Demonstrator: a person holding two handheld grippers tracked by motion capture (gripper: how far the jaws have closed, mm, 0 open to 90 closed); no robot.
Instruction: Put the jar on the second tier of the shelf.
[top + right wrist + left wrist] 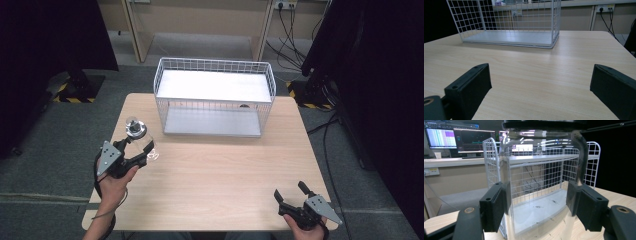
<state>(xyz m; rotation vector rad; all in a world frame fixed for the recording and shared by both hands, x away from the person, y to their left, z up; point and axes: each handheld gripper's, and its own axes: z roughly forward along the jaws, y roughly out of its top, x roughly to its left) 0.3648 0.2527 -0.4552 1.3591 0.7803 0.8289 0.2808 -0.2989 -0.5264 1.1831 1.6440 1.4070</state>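
Two grippers: left gripper (141,148) clamps one glass jar (140,139), right gripper (292,194) gapes wide near one wire rack (215,95).

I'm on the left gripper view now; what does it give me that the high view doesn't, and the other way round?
Left gripper view alone: close up, both claw pads pressing the sides of the clear glass jar, with lit monitors on a desk beyond.

High view alone: the jar's knobbed lid from above, the right claw open and empty near the table's front edge, and the whole wooden table.

Both: the left claw shut on the jar, and the white wire shelf rack ahead of it.
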